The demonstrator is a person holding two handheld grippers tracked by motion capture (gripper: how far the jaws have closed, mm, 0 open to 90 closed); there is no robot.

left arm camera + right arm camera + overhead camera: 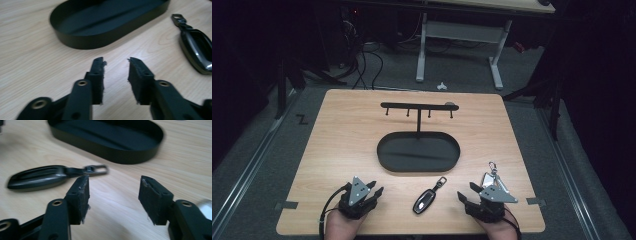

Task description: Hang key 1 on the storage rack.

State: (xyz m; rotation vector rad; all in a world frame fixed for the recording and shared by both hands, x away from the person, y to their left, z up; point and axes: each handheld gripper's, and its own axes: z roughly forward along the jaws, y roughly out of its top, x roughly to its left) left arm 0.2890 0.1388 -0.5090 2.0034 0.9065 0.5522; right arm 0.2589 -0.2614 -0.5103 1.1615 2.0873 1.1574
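High view: a light wooden tabletop (342, 130) carries a black oval metal tray (384, 159) with a slim upright post and a crossbar of small hooks (418, 106) rising from its far rim, and this tray serves as the landmark. A dark, glossy, elongated car key fob with a small metal clasp at one end (428, 197) lies flat on the wood just on the near side of the tray, clasp end pointing toward the tray and apart from its wall. The left claw (376, 188) sits to the near left of the tray, beside the fob but not touching it; in the left gripper view the left claw (116, 61) has its jaws standing a modest gap apart with bare wood between them, gripping nothing, while the tray (82, 41) lies ahead and the fob (197, 51) lies off to the right. The right claw (466, 191) sits to the near right of the tray, with a silver key ring and clip (490, 172) lying on the wood close by. In the right gripper view the right claw (113, 181) is spread wider, nothing between its pads, the fob (37, 178) lying just beyond the left jaw tip and the tray (130, 155) farther ahead.
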